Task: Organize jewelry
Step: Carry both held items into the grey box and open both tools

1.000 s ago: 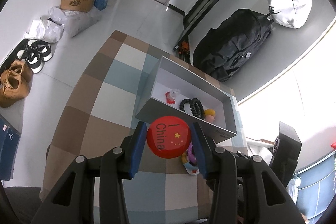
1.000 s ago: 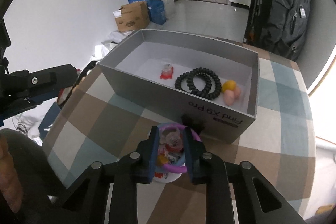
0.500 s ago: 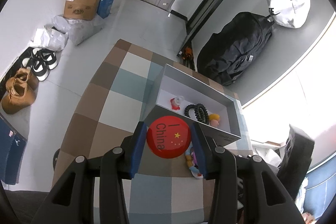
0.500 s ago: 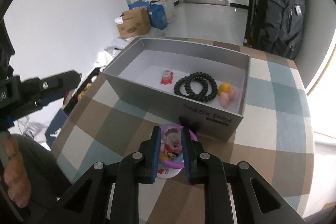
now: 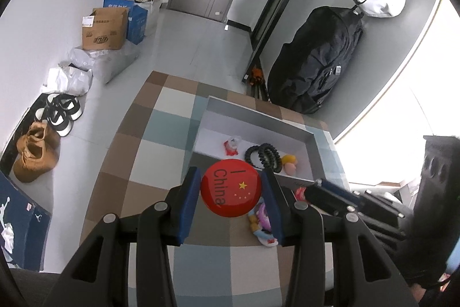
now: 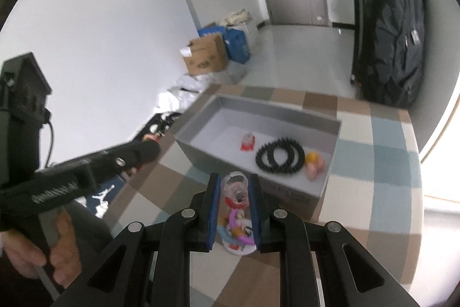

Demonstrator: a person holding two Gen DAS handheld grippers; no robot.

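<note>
While the left gripper point(image 5: 231, 189) is hovering over the checked counter point(image 5: 161, 134), its blue-padded jaws are clamping a round red badge point(image 5: 231, 188) printed with "I China" and yellow stars, one pad pressing on each side of the disc. Beyond the badge, the grey box point(image 5: 258, 117) is sitting open on the counter, and inside it are lying a small red-and-white trinket point(image 5: 232, 146), a pair of black coiled hair ties point(image 5: 263, 154) and a yellow-and-pink charm point(image 5: 289, 162), the hair ties just beside the charm.

Seen from the right wrist camera, the right gripper point(image 6: 235, 189) is holding a small clear-topped red-and-white charm point(image 6: 236, 187) between narrowly set jaws, which are pinching it on both flanks. The charm is hanging above the counter, in front of the near wall of the grey box point(image 6: 201, 154). Below and behind the held charm, a little heap of trinkets point(image 6: 237, 229) with a purple ring and yellow and red pieces is resting on the counter, near the box's front wall. From the left wrist view the same heap point(image 5: 263, 220) is showing just right of the badge, partly hidden by the right-hand jaw.

At the left of the right wrist view, a person's hand point(image 6: 43, 249) is gripping the handle of the other tool. On the floor past the counter, a cardboard carton point(image 5: 103, 29), shoes point(image 5: 61, 111) and a black bag point(image 5: 313, 62) are standing along the walls.
</note>
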